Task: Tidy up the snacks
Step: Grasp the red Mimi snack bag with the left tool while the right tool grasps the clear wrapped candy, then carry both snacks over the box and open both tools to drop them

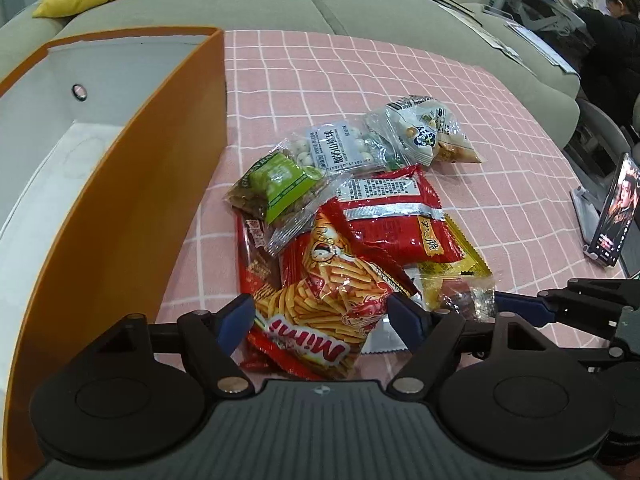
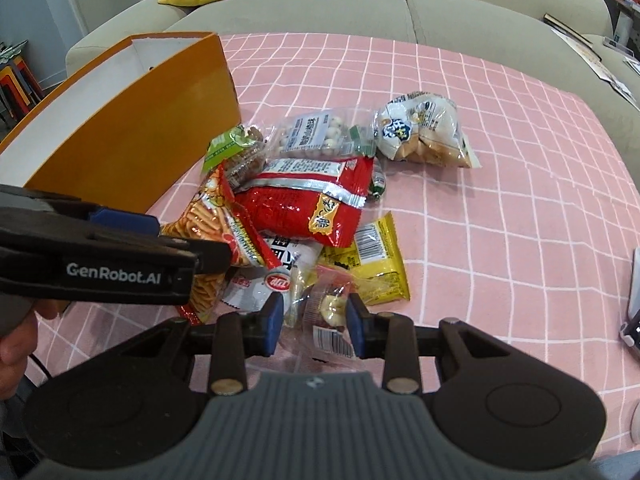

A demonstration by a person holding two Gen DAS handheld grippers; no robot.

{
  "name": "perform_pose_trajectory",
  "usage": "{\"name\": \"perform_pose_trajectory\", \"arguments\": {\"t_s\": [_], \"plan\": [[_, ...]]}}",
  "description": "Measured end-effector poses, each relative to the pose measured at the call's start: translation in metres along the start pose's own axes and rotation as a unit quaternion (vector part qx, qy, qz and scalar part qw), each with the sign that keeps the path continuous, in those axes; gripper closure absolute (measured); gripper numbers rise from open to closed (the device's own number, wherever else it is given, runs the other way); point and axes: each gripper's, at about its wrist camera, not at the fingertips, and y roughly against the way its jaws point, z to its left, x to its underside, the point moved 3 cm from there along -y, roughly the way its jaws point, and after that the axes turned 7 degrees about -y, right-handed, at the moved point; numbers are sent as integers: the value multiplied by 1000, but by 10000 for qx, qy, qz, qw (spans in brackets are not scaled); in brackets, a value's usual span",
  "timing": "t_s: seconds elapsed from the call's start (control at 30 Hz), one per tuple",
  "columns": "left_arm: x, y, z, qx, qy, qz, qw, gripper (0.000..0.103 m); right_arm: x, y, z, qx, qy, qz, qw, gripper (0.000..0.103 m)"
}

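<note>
Snacks sit heaped on the pink checked cloth (image 1: 400, 80), just right of the orange box (image 1: 132, 184), which stands open and shows a white inside with nothing visible in it.

Left gripper (image 1: 320, 316): jaws spread wide, straddling the near end of the fries bag (image 1: 320, 304). Blue pads sit on either side of the packet; contact not clear, no squeeze visible. The bag's long axis runs roughly away from the gripper, toward the pile, so the jaws cross its short width.

Right gripper (image 2: 314, 320): jaws partly open around a small clear packet (image 2: 328, 316) at the near edge of the pile. Pads close to it on both sides; cannot tell if they press.

Red bag (image 1: 396, 212) lies on top of the fries bag's far end. Yellow packet (image 2: 376, 256) lies just beyond the clear packet.

Judgement: the left gripper is the nearer one to the box, which lies to its left. The fries bag would travel left and up over the orange wall. The red bag overlapping it may drag along when it is lifted.
</note>
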Motion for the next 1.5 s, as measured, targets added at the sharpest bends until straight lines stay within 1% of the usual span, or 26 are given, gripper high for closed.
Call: {"name": "perform_pose_trajectory", "arguments": {"t_s": [0.17,0.27,0.3,0.33,0.4,0.5,0.53,0.57,0.63,0.7,0.87,1.07,1.27,1.5], "plan": [[-5,-13,2,52,-76,76,9999,15,-1,-4,-1,-18,-31,13,10000,71],[-5,-21,-1,127,-84,224,9996,25,-1,-5,-2,-11,-47,4,10000,71],[-5,-22,-3,87,-172,204,9996,29,-1,-5,-2,-8,-48,1,10000,71],[-6,-23,-8,26,-317,205,9993,37,-1,-5,-1,-10,-47,-2,10000,71],[-5,-25,-12,-11,-441,250,9987,40,-1,-5,-1,-3,-53,-4,10000,71],[-5,-25,-9,4,-284,268,9992,46,-1,-4,0,6,-32,-11,10000,71],[-5,-24,-8,-3,-259,272,9993,51,-1,-4,0,6,-29,-13,10000,71],[-4,-23,-8,-42,-260,285,9992,53,-1,-4,0,8,-25,-14,10000,71],[-4,-19,-8,-79,-287,284,9992,55,-1,-2,1,15,-5,-22,10000,71],[-2,-13,-9,-63,-288,263,9992,56,-2,0,2,-4,23,-43,10000,71],[2,7,-7,-186,-120,264,9994,57,-1,7,8,-7,174,-104,9998,72],[3,43,-3,-371,21,101,9993,57,1,22,15,-44,271,-227,9994,72],[0,85,7,-448,180,-247,9985,57,-4,44,34,-208,442,-486,9976,72],[1,131,31,-654,412,-581,9953,57,-16,69,75,-530,873,-800,9915,72]]}}
